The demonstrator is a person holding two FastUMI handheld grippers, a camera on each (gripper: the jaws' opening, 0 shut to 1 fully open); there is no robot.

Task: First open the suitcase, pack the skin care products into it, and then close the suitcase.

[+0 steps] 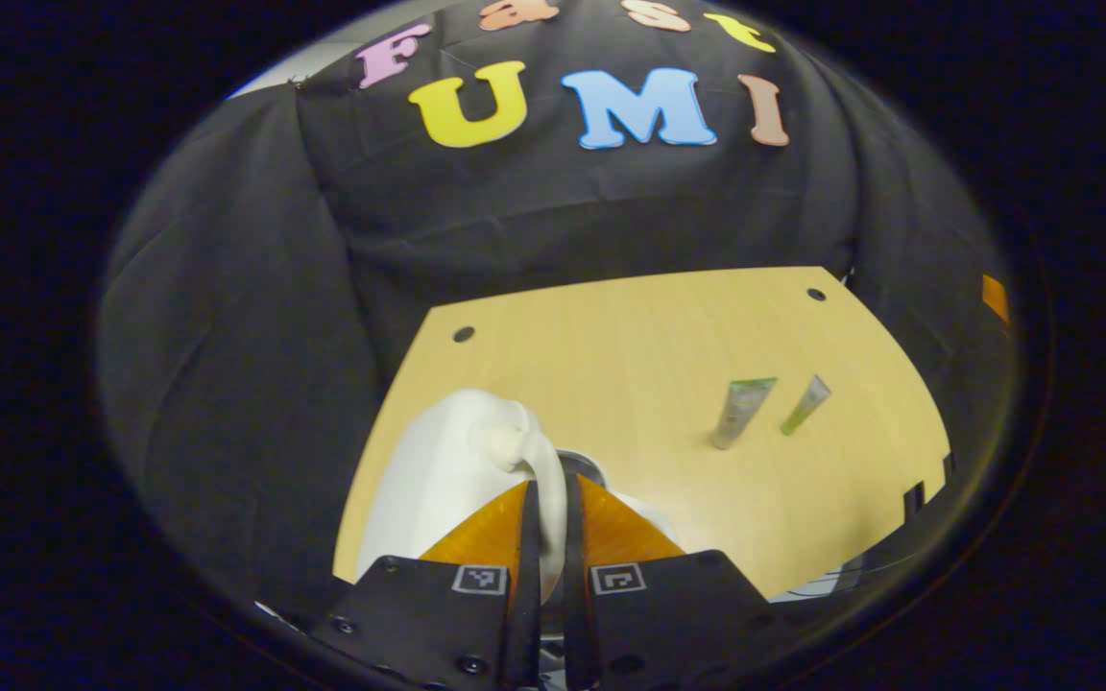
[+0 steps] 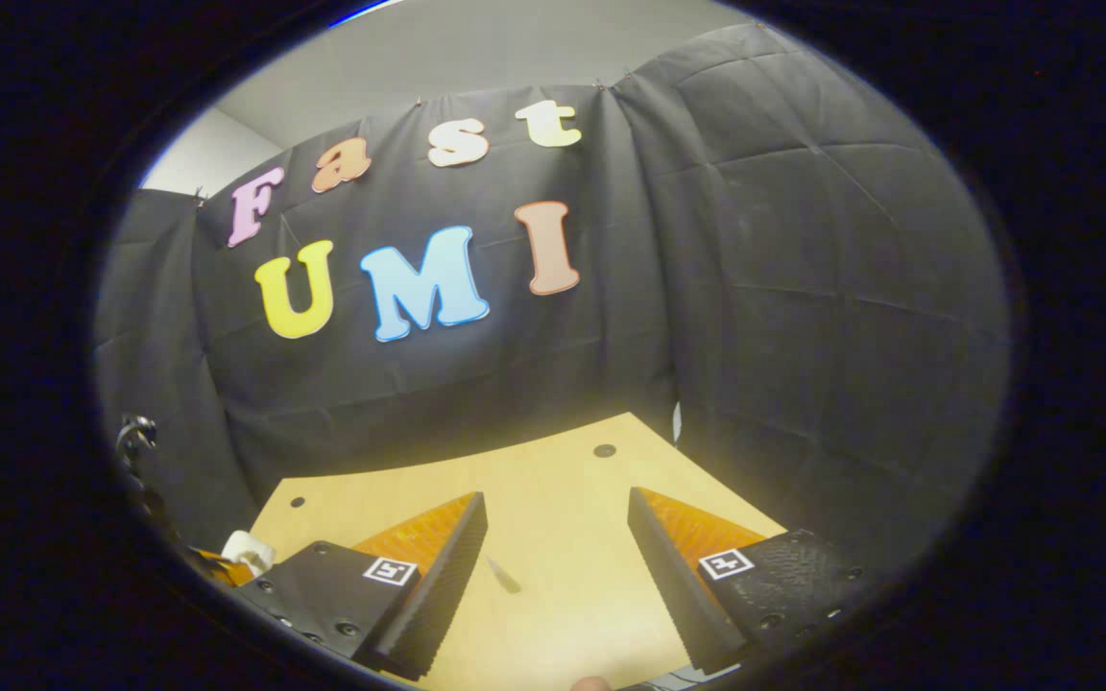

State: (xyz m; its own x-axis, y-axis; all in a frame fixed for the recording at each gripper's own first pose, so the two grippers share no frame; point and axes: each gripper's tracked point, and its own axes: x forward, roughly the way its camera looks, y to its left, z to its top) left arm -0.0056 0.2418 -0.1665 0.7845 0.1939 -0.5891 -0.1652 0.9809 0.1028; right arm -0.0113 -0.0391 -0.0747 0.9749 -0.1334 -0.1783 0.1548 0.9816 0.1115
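Note:
A white suitcase (image 1: 438,480) lies at the near left of the wooden table (image 1: 659,326) in the left gripper view. My left gripper (image 1: 550,504) is shut on a white handle-like strip (image 1: 536,451) that curves up from the case. Two skin care tubes, a grey-green one (image 1: 743,411) and a smaller green one (image 1: 805,403), lie to the right on the table. In the right gripper view my right gripper (image 2: 558,542) hangs open above the table (image 2: 553,624), with a small tube (image 2: 503,574) far below between its fingers. A bit of the white case (image 2: 248,552) shows at the far left.
Black cloth walls close the table on the far and side edges. Small dark holes (image 1: 463,334) (image 1: 816,294) mark the table's far corners. Bare wood stretches between the suitcase and the tubes.

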